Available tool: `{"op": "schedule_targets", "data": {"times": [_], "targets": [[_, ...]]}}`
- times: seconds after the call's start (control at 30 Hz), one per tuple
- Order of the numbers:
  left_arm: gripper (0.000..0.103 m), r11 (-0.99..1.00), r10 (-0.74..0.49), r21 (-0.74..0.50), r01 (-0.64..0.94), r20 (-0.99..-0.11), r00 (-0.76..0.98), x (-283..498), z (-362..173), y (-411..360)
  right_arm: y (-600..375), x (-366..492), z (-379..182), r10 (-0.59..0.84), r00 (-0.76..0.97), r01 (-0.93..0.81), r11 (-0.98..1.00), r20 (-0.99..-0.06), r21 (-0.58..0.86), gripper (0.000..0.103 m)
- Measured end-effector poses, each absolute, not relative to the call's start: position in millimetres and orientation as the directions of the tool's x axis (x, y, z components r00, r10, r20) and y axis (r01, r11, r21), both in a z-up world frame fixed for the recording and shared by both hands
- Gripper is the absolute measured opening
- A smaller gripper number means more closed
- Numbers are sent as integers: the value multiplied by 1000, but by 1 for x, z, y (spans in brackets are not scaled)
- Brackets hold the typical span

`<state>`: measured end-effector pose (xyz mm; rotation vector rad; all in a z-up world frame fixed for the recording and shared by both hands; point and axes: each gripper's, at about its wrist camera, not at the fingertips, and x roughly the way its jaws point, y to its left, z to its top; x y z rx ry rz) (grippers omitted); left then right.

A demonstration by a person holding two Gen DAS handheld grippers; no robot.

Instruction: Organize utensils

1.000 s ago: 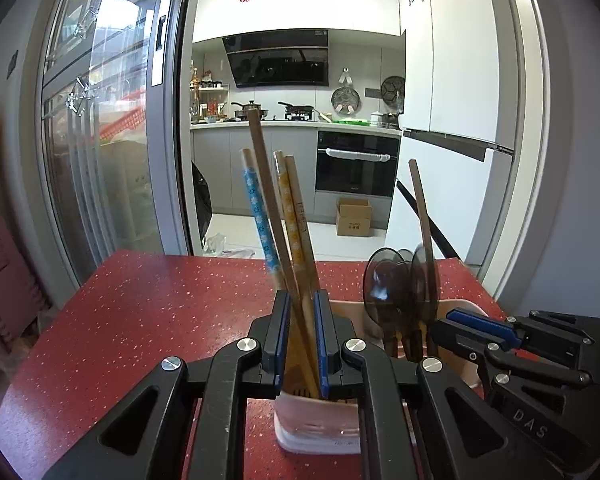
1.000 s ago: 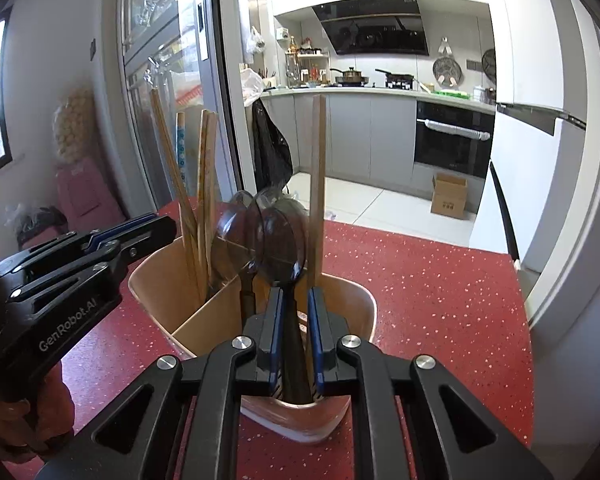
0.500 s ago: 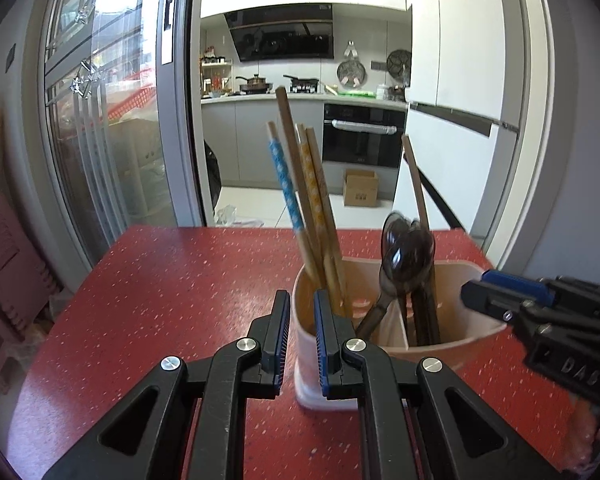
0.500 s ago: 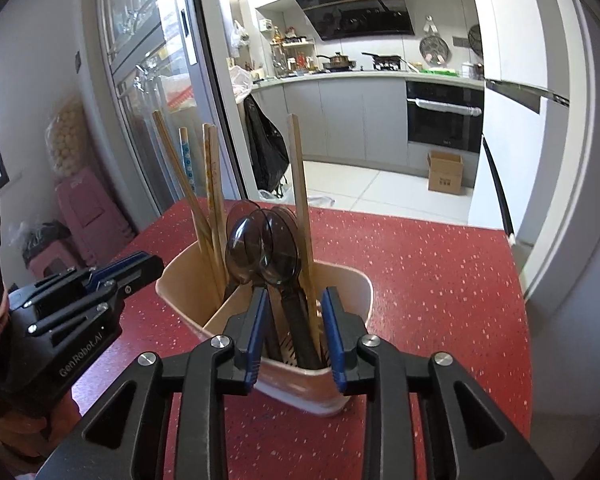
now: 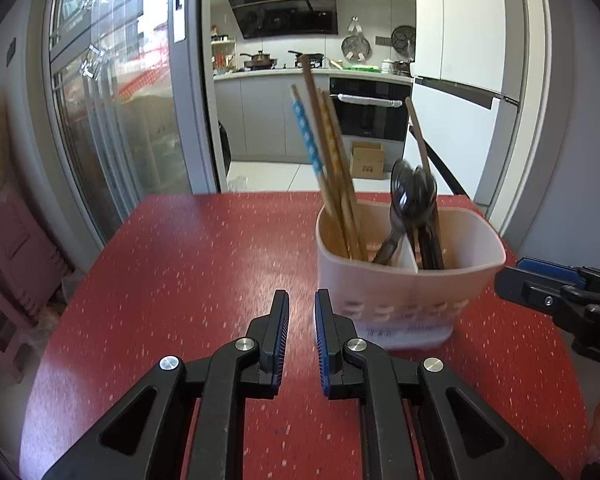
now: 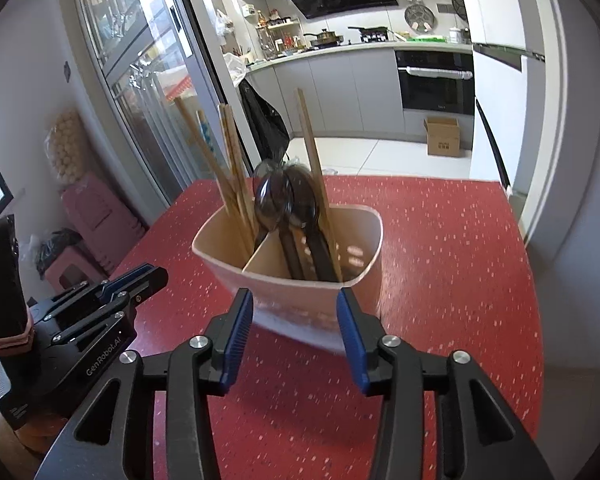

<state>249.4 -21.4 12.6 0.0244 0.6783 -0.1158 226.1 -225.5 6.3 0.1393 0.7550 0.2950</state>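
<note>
A beige two-compartment utensil holder (image 5: 410, 284) (image 6: 288, 304) stands on the red table (image 5: 204, 264). Several chopsticks (image 5: 332, 172) (image 6: 232, 168) lean in its left compartment. Dark spoons (image 5: 414, 196) (image 6: 286, 200) and one more chopstick stand in its right compartment. My left gripper (image 5: 301, 334) is nearly shut and empty, just left of and in front of the holder. My right gripper (image 6: 294, 336) is open and empty, its fingers in front of the holder's near wall. It also shows in the left wrist view (image 5: 540, 284).
The table's far edge (image 5: 300, 194) meets an open doorway to a kitchen. A glass sliding door (image 5: 112, 112) stands at the left. Pink stools (image 6: 96, 216) sit on the floor left of the table. A white fridge (image 5: 460, 80) is at the right.
Both grippers have pulled back from the holder. The left let go of the chopsticks, the right let go of a spoon and opened wide. The utensils stay in the holder.
</note>
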Motion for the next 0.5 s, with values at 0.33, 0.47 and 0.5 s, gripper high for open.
{"op": "schedule_targets", "data": {"times": [0.33,0.47,0.5], "targets": [[103,996,-90,-60,67,-651,754,226,4,4,-231,206,-5,304,648,-166,951,-699,259,52],[103,997,-82,-52,63,-677,732,220,1,10,-230,200,-11,290,625,-142,955,-725,260,60],[103,997,-77,-47,62,-685,725,219,0,11,-229,199,-12,291,620,-139,955,-729,263,76]]}}
